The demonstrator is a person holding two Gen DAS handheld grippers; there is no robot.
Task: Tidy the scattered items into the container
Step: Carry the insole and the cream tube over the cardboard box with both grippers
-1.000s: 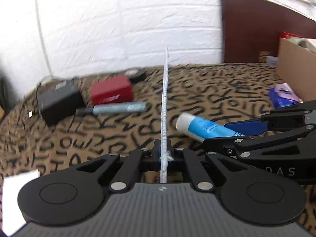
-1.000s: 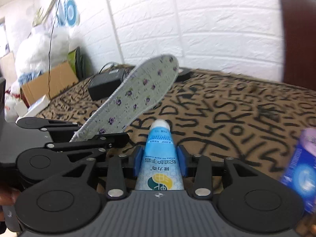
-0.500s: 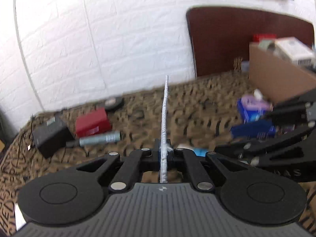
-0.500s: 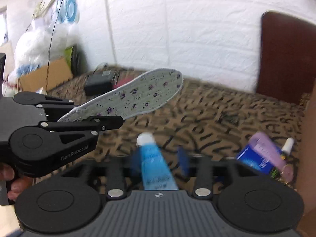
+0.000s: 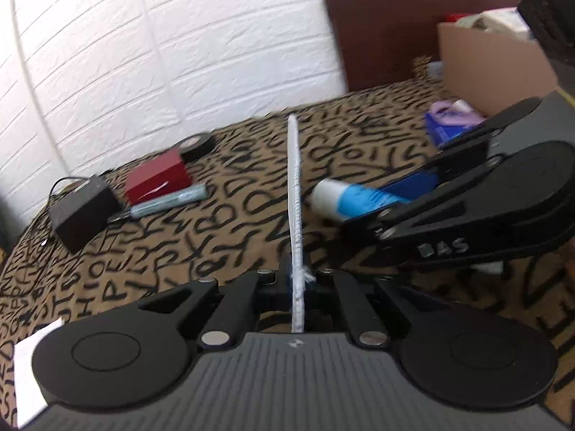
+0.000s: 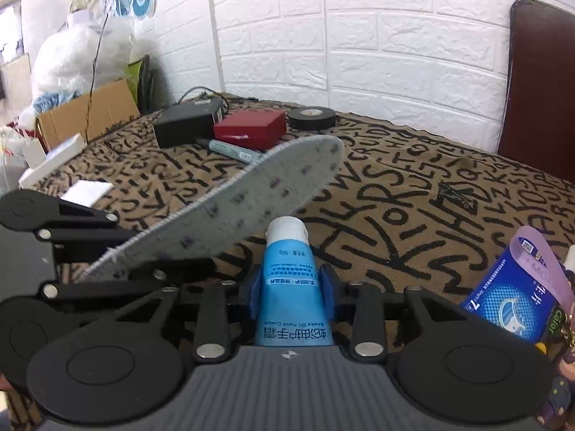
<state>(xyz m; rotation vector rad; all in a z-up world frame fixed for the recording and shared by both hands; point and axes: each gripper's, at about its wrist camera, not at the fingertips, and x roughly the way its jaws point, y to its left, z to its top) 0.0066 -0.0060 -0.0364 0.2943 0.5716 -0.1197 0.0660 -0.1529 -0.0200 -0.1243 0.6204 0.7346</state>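
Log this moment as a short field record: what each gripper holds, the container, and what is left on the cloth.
left gripper: shut on insole, held edge-on
right gripper: jaws just closing, shut on hand cream tube
container: cardboard box, already holding items
on cloth: black adapter, red box, black tape roll, grey marker, blue packet

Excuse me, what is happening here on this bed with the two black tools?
A person is tidying loose items with two handheld grippers. The left gripper is shut on a shoe insole, held off the patterned bedcover. The right gripper is shut on a blue hand cream tube; its jaws have just been closing. The cardboard box stands to the right. A red box, marker and tape roll still lie out.
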